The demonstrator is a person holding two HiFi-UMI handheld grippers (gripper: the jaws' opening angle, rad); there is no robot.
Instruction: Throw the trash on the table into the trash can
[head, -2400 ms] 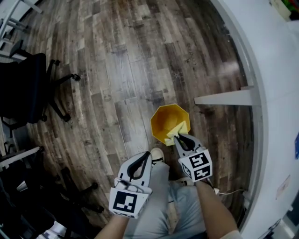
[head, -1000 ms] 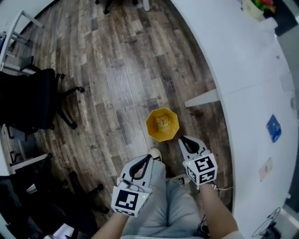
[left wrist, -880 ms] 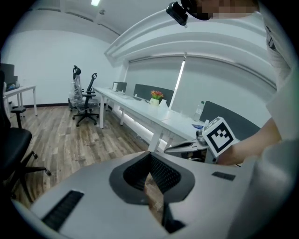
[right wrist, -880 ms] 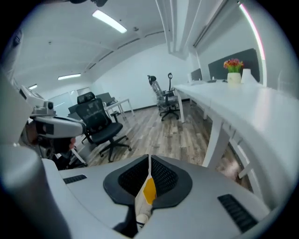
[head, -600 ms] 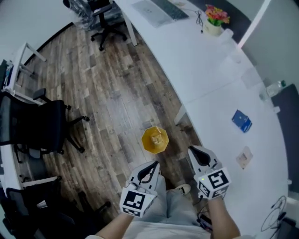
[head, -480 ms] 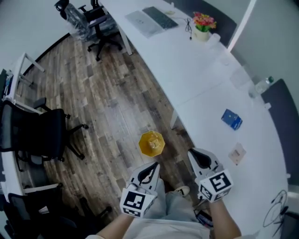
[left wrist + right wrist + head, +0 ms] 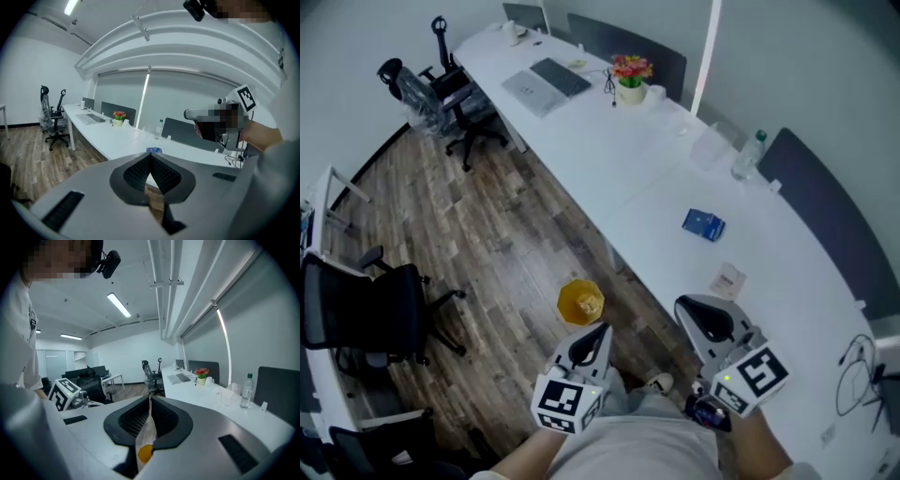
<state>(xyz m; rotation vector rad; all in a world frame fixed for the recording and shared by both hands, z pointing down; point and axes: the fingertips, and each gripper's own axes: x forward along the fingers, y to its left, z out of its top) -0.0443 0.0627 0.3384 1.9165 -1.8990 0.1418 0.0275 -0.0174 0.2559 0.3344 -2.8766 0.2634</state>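
I saw left gripper [image 7: 600, 331] fingers pressed together, empty; right gripper [image 7: 686, 307] same. Blue packet [image 7: 704, 225], white slip [image 7: 727, 280] lay on table [image 7: 656, 169], right of centre. Yellow trash can [image 7: 580, 302] stood on floor, lower centre.

Floor [image 7: 516, 225] left of both claws: grey-brown wood planks, grainy, matt. Table [image 7: 675, 178] ahead of right gripper [image 7: 689, 309]: white, smooth, slight sheen. Trash can [image 7: 579, 302] just ahead of left gripper [image 7: 600, 330]: yellow plastic. 2 gripper shells grey matt plastic; pads [image 7: 133, 422] black, ribbed.
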